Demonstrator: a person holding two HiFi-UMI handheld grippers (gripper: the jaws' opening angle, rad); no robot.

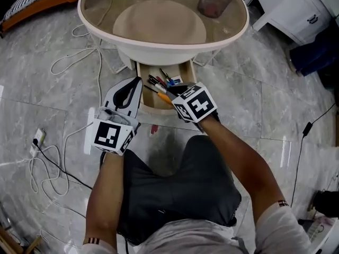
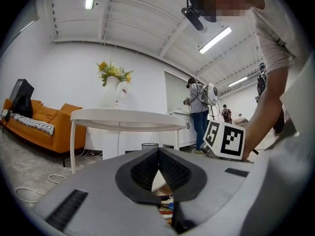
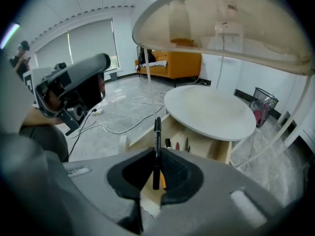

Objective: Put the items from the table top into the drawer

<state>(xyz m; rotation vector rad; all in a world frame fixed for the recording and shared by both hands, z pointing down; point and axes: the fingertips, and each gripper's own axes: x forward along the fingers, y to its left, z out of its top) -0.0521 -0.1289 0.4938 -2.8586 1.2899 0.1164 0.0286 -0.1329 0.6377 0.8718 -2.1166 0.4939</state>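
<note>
Grey marbled floor (image 1: 254,105) spreads beneath a round glass-topped bench (image 1: 159,45), whose wooden drawer (image 1: 140,83) stands pulled out from under the near edge to take what came off the top. The person, seated facing the drawer, holds both grippers low in front of it. The right gripper (image 3: 156,154) tilts down over the drawer's open mouth, its jaws clamped on a black marker (image 3: 157,132) that stands upright between them, cap end up. That is the task's item at this moment: held above the drawer's front edge and not yet inside. The steep angle looks chosen so that the marker can drop among the pens (image 1: 159,82) already lying along the drawer's bottom. The left gripper (image 2: 158,151) sits level just beside the drawer's left corner, jaws pressed together on nothing, apparently parked clear of the right gripper's path. Releasing the marker inside the drawer appears to be the step in hand.
</note>
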